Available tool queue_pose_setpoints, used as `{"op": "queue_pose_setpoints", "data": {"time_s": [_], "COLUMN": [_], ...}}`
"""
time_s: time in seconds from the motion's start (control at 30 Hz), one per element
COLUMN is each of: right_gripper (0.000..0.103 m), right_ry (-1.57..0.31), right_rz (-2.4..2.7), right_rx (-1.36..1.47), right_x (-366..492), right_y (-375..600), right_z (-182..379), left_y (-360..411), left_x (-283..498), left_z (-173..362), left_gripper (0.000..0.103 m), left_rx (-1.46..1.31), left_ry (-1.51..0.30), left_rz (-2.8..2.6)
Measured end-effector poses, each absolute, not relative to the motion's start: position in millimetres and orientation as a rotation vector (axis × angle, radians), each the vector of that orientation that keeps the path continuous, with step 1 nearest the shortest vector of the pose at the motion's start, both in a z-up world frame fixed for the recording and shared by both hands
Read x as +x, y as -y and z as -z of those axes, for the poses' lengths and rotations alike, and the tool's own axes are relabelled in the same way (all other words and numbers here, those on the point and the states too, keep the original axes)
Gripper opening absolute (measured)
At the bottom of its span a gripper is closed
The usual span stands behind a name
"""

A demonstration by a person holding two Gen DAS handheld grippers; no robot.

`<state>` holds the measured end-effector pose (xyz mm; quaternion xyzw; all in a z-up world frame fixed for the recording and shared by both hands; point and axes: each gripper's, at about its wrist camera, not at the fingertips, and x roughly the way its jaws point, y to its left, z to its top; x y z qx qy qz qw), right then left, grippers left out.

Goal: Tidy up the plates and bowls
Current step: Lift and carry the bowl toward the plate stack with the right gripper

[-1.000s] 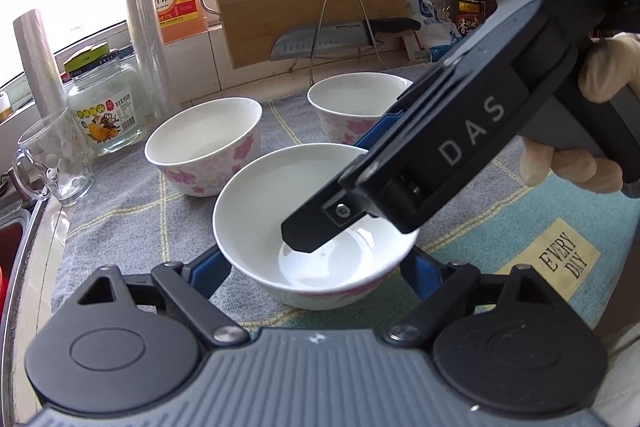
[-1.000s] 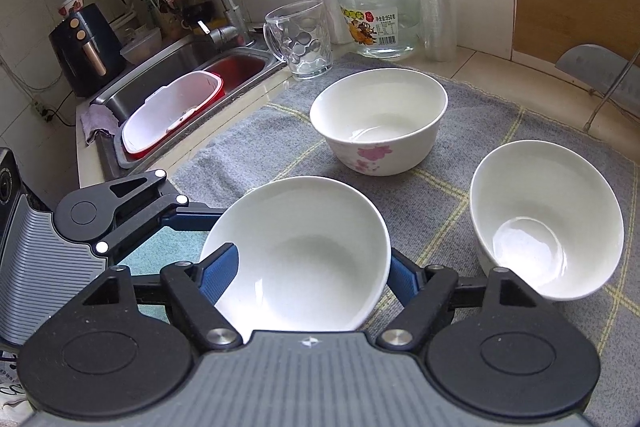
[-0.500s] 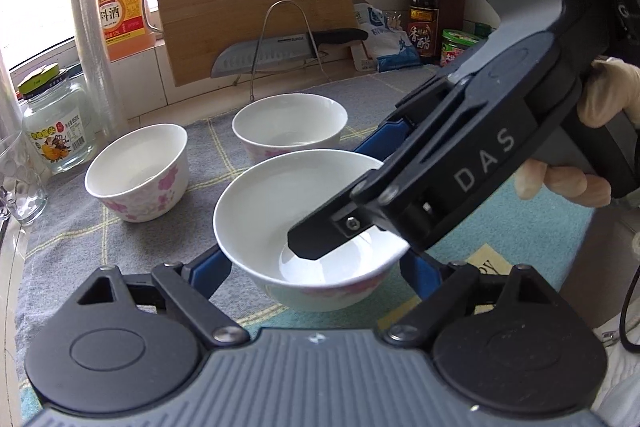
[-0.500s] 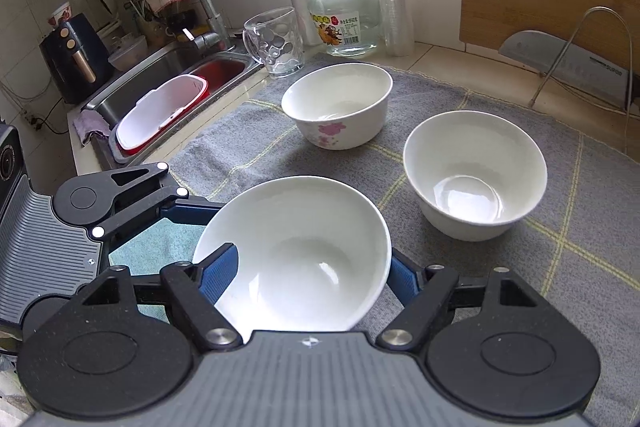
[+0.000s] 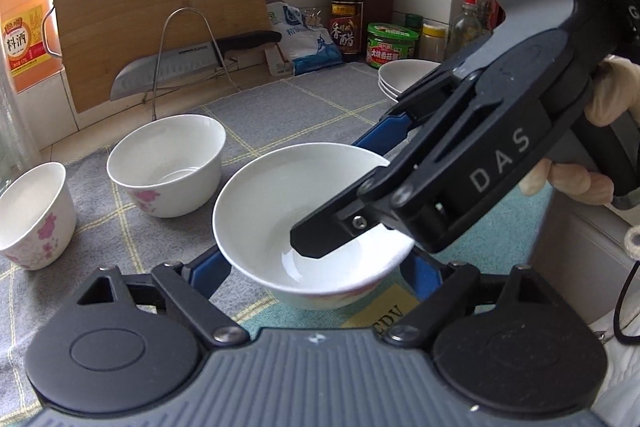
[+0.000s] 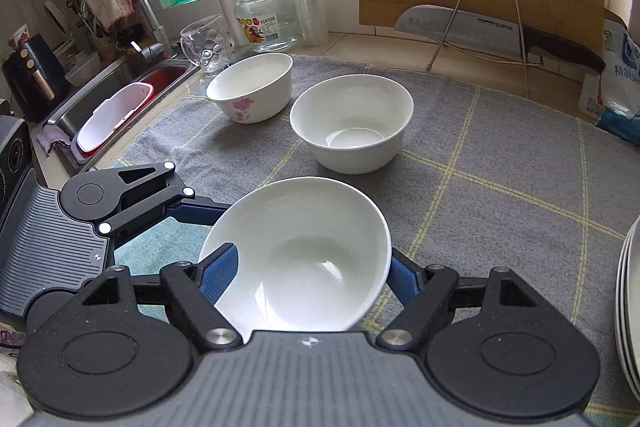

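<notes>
A white bowl (image 5: 280,211) with pink flowers is held above the grey mat by both grippers. My left gripper (image 5: 316,269) has its blue fingers around the bowl's sides. My right gripper (image 6: 312,267) also grips this bowl (image 6: 304,251); in the left wrist view its body (image 5: 460,163) reaches over the rim. Two more flowered bowls stand on the mat: one in the middle (image 5: 168,163) (image 6: 352,123) and one further left (image 5: 34,215) (image 6: 252,87). A stack of white plates (image 5: 404,77) (image 6: 630,307) stands at the right.
A cutting board (image 5: 156,11) and a knife on a wire rack (image 5: 192,59) stand behind the mat. Sauce bottles and jars (image 5: 346,11) line the back right. A glass mug (image 6: 204,45), a jar (image 6: 266,15) and the sink (image 6: 120,95) lie to the left.
Both grippers have carried the held bowl to the right along the mat; the two standing bowls have slid left in view and the plate stack has come into view.
</notes>
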<state>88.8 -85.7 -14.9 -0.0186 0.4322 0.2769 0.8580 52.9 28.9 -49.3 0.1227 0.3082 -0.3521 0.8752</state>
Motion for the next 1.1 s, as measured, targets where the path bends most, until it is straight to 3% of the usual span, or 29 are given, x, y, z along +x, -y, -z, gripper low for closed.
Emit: {"op": "queue_pose_setpoints", "data": {"time_s": [0.8,0.97,1.1], "right_gripper": [0.083,0.098,0.101], "right_ry": [-0.954,-0.952,-0.934], "right_rz": [-0.581,-0.587,-0.594], "right_rx": [-0.043,-0.032,-0.025], "right_x": [95,95,96], "right_y": [105,107,108], "right_z": [30,31,27], "left_y": [-9,-10,-14], "left_x": [63,62,58], "left_z": [62,63,62], "left_gripper": [0.090,0.093,0.096], "left_rx": [0.250,0.246,0.226], "left_ry": [-0.695,-0.696,-0.713], "left_rz": [0.745,0.772,0.779]}}
